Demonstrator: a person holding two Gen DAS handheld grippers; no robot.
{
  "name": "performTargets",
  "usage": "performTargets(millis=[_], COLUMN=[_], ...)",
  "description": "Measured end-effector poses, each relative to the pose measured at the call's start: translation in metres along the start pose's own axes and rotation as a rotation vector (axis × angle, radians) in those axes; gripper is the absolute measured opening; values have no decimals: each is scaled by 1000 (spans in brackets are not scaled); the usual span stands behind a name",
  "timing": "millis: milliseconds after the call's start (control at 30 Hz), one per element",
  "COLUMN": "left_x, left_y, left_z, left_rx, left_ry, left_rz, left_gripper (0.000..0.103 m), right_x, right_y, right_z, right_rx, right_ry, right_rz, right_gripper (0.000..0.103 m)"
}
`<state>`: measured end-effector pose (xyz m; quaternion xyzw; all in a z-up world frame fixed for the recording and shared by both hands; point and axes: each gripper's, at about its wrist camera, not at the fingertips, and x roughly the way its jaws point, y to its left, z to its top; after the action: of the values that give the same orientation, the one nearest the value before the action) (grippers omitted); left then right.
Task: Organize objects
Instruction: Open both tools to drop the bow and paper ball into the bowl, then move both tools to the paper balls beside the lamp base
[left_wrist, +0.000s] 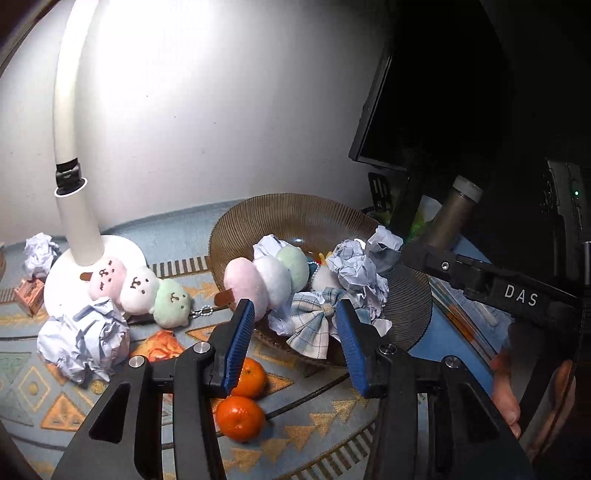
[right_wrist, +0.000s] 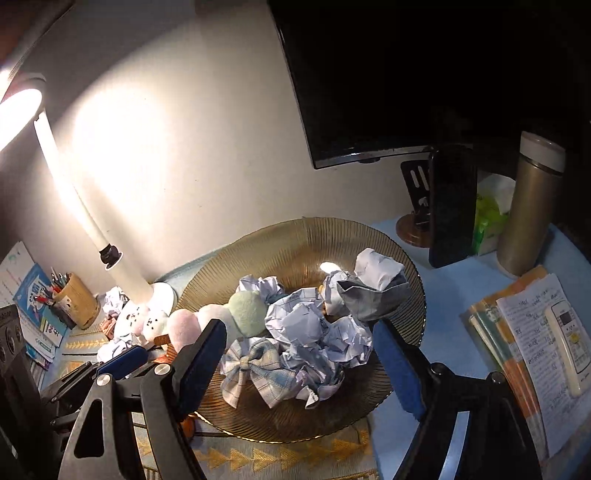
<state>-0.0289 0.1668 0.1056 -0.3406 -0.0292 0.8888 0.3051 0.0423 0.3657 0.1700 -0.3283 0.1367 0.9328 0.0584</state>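
tangerines (left_wrist: 242, 398): 2 | dango plushies (left_wrist: 140, 288): 2 | left hand-held gripper (left_wrist: 295, 332): parted, empty | right hand-held gripper (right_wrist: 303, 354): wide, empty

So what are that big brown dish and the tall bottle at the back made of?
The dish looks like amber-tinted glass: see-through, finely ribbed, glinting under the lamp. The bottle looks like brushed metal, dull gold with a paler cap; coated plastic is possible.

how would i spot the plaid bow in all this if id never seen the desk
Find the big ribbed amber plate beside the white desk lamp. At its near edge, among crumpled paper balls, lies the plaid bow: soft blue-and-white checked cloth, pinched at the middle, unlike the stiff creased paper around it.
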Motion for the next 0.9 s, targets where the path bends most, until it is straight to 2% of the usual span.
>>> performTargets(millis=[33, 67, 100, 200, 300, 467, 600, 733, 900], left_x=[-10, -22, -36, -75, -105, -134, -132, -115, -97], left_y=[8, 18, 28, 61, 95, 152, 184, 203, 212], left_z=[-2, -3, -6, -13, -19, -36, -54, -73, -85], left_rx=[-22, -47, -72, -119, -167, -248, -278, -291, -309], left_ry=[-7, -26, -58, -117, -146, -171, -166, -142, -102], left_rz=[6, 16, 32, 110, 231, 351, 397, 423, 388], left_gripper=[58, 82, 94, 95, 95, 95, 95, 94, 94], right_x=[-4, -9, -13, -25, -31, -21, -2, 19, 48], right_y=[7, 13, 21, 47, 75, 119, 150, 171, 183], right_z=[0, 0, 0, -2, -6, -21, -38, -60, -80], right_rx=[-7, -15, -23, -67, -121, -177, -226, -254, -270], right_ry=[-5, -11, -17, -35, -43, -8, 31, 19, 61], right_rz=[10, 24, 41, 87, 130, 203, 239, 239, 250], right_gripper=[80, 80, 81, 84, 84, 84, 84, 84, 84])
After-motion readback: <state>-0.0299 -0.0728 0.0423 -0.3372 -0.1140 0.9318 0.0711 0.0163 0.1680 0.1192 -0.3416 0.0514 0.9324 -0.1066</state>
